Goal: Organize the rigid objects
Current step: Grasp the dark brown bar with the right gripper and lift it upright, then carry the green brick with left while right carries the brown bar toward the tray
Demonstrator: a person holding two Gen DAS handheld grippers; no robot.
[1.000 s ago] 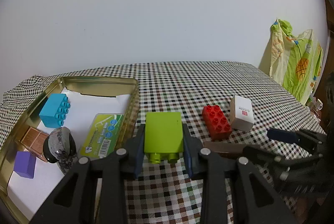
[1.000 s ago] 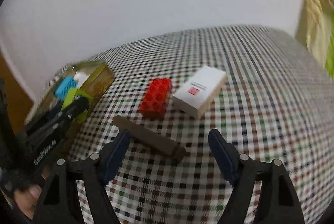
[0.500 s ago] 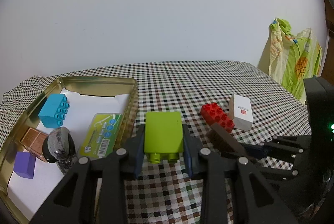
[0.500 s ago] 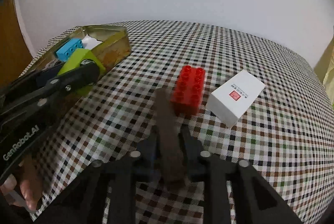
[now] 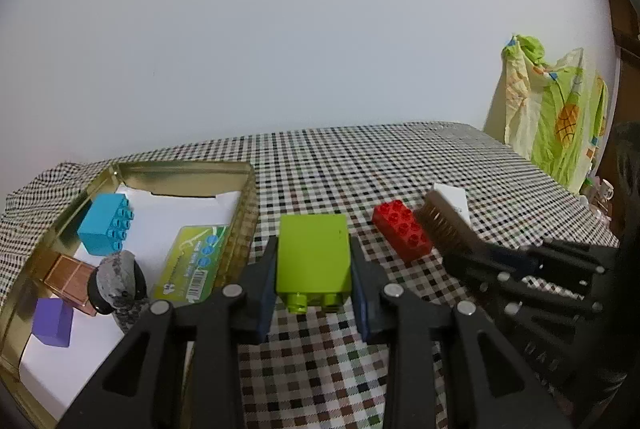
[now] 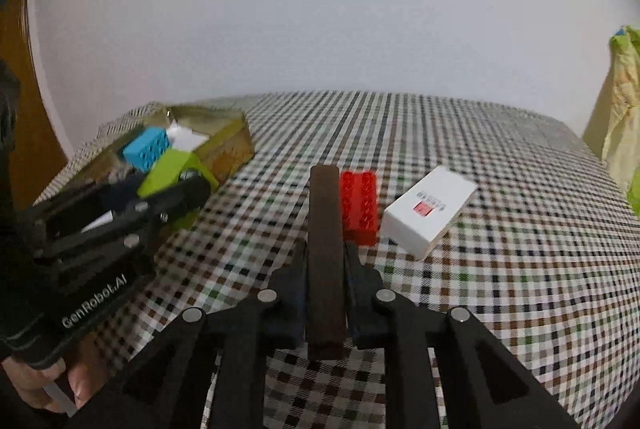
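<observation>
A checked cloth (image 5: 360, 165) covers the tabletop, a plain white wall (image 5: 320, 29) behind it; a green patterned sheet (image 5: 560, 109) hangs at three o'clock.

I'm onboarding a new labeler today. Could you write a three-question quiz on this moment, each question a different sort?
1. True or false: the left gripper is shut on the lime block.
2. What does the right gripper hold? A) red brick B) brown brush C) white box
3. Fill in: the cyan brick sits inside the gold ____.

Key
1. True.
2. B: the brown brush; the red brick and white box lie on the tablecloth.
3. tin.
</observation>
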